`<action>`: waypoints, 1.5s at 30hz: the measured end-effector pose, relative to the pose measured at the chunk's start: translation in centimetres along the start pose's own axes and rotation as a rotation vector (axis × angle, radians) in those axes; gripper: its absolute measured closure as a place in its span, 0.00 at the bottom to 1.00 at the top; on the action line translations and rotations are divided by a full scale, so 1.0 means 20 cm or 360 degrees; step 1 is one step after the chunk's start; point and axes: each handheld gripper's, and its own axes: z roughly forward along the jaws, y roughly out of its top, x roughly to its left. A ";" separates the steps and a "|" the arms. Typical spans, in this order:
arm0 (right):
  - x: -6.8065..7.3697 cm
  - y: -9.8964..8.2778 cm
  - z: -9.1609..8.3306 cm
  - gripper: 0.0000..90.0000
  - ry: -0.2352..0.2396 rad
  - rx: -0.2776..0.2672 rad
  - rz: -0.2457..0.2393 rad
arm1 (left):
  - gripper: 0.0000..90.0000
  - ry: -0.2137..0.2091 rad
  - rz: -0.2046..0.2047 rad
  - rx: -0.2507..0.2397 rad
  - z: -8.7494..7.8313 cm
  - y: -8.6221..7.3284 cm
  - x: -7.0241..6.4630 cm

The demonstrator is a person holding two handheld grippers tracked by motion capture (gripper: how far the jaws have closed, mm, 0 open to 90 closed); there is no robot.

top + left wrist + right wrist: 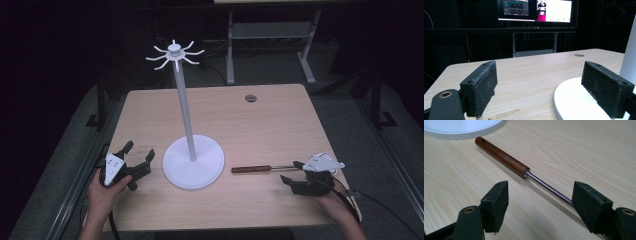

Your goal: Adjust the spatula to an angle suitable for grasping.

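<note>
A tool with a brown wooden handle [251,169] [502,157] and a thin metal shaft [549,187] lies flat on the table, right of the white stand's round base [193,161]. My right gripper [291,172] [540,208] is open at the shaft's end; the shaft runs up to the inner face of the right-hand jaw, nothing is gripped. The white stand has a tall pole [184,102] topped by a ring of hooks [175,54]. My left gripper [138,155] [540,88] is open just left of the base, nothing between its jaws.
The light wooden table [260,125] has a round cable hole [250,98] at the back. In the left gripper view, lit monitors [536,10] and a metal frame stand beyond the table's far edge. A desk frame [270,45] stands on the floor behind.
</note>
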 end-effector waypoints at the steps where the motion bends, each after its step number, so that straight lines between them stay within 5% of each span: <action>1: 0.00 0.00 0.00 0.33 0.0000 -0.0001 -0.0002 | 0.14 0.0001 0.0000 0.0000 0.00 0.00 0.00; 16: 0.00 0.07 0.01 0.39 0.0133 -0.0012 0.0008 | 0.14 0.0006 -0.0002 0.0001 0.00 0.00 0.00; 20: 0.01 0.11 0.03 0.45 0.0189 -0.0010 0.0014 | 0.14 0.0007 -0.0002 0.0000 0.00 0.00 0.00; 26: 0.02 0.19 0.08 0.67 0.0309 -0.0010 0.0039 | 0.14 0.0008 -0.0002 0.0000 0.00 0.00 0.00; 35: 0.03 0.27 0.17 0.98 0.0365 0.0012 -0.0006 | 0.14 0.0009 0.0002 0.0001 0.00 0.00 0.00; 45: 0.11 0.37 0.30 1.00 0.0477 0.0070 -0.0118 | 0.14 0.0010 0.0001 0.0000 0.00 0.00 0.00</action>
